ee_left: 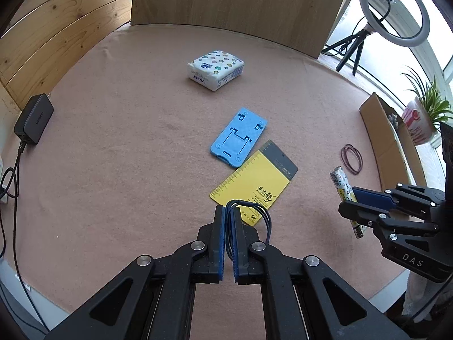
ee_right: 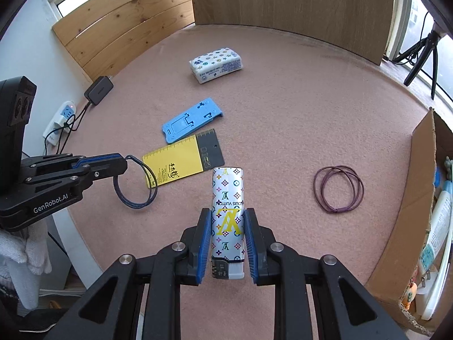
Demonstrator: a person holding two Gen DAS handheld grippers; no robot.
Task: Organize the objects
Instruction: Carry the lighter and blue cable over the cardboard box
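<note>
A round desk (ee_right: pixel 297 107) under fuzzy pink felt sits before wooden panels (ee_right: pixel 119 19) and bright windows. The left tongs (ee_left: pixel 228 212) pinch a thin dark-blue elastic loop (ee_right: pixel 136 187), dangling; the right tongs (ee_right: pixel 228 221) clamp a glossy monogrammed lighter (ee_right: pixel 227 212) (held above the felt). A purple band (ee_right: pixel 338 188) lies flat near a cardboard box (ee_right: pixel 416 187).

Daylight floods both views, bright and even, entering through the windows (ee_left: pixel 441 65) at the right and far side, where the glass blows out to near white. The ring light (ee_left: pixel 394 10) reads pale against that glare. Shadows on the pink worktop (ee_left: pixel 141 141) are soft and faint. Focus is sharp throughout. Fisheye distortion bends the wooden panels (ee_right: pixel 121 25), and dark vignetting fills the corners.
</note>
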